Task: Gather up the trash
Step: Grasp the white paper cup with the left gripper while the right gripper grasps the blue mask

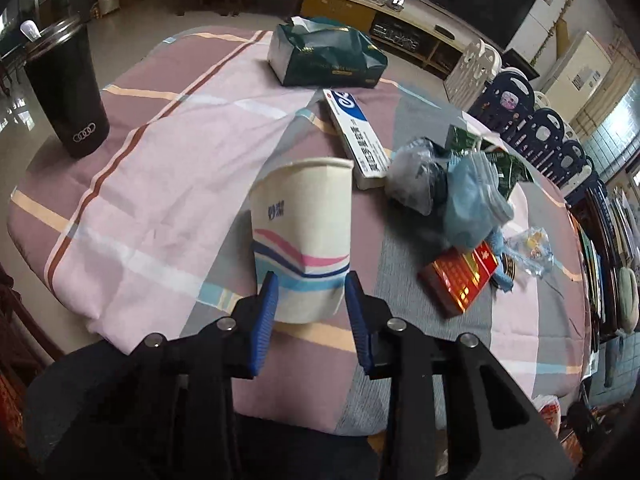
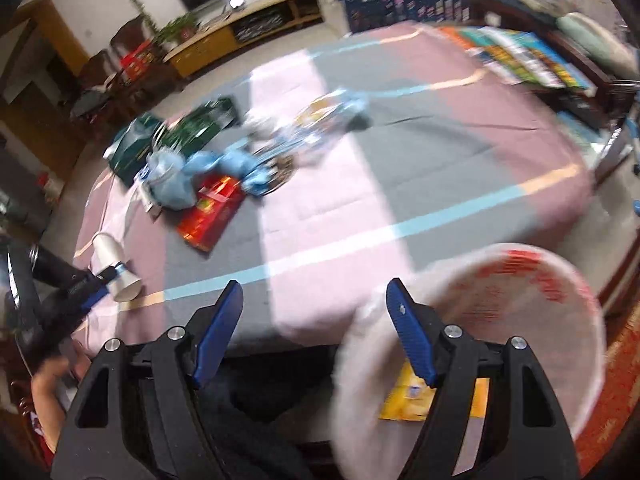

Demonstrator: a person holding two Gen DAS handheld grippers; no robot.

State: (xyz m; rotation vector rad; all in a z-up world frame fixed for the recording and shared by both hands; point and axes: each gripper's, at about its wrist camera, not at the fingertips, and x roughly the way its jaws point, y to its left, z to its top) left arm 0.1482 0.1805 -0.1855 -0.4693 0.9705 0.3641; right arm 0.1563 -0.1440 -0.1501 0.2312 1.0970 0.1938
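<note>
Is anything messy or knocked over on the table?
Yes. The paper cup lies tipped on its side, with the left gripper shut on its base. Beside it sits a jumbled heap: crumpled plastic bags over a red packet.

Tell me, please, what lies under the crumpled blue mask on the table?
The blue mask partly covers a red box and a green packet. Anything else beneath it is hidden.

Black lidded tumbler [image 1: 66,92] stood on patchwork tablecloth [image 1: 168,184], green tissue pack [image 1: 326,56] beyond, stacked chairs [image 1: 536,128] behind.
</note>
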